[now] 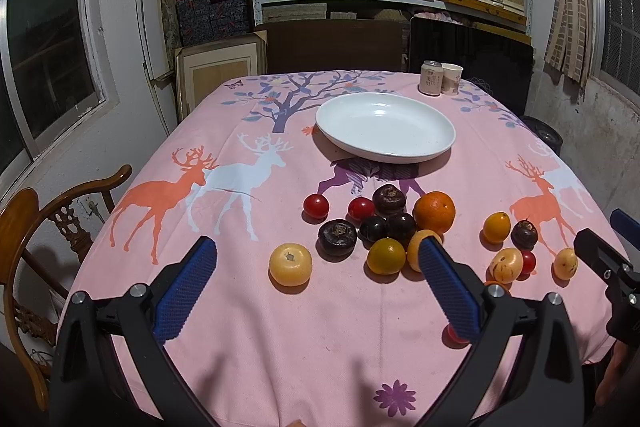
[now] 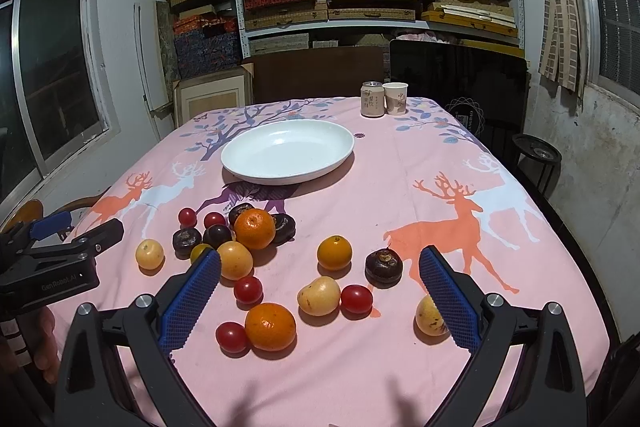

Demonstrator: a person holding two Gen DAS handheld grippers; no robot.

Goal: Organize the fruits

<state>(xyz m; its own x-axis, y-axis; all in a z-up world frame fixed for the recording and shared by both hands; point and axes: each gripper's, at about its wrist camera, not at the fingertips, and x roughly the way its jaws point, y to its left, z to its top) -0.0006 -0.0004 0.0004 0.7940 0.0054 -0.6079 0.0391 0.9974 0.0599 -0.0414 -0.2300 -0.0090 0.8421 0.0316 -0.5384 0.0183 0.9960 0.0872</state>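
While both the left gripper (image 1: pixel 316 281) and right gripper (image 2: pixel 320 291) hover wide open and empty, no fruit is moved yet: plate (image 1: pixel 386 133) bare at 12 o'clock, fruits (image 2: pixel 256 229) scattered nearer. Next: close on one fruit, likely the orange (image 2: pixel 270 326).

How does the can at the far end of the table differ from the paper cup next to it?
The can is tan with a metal top and straight sides; the cup is white-rimmed, open at the top and tapers toward its base. The can stands to the left and looks slightly taller. Both stand upright, side by side, on the pink tablecloth beyond the plate.
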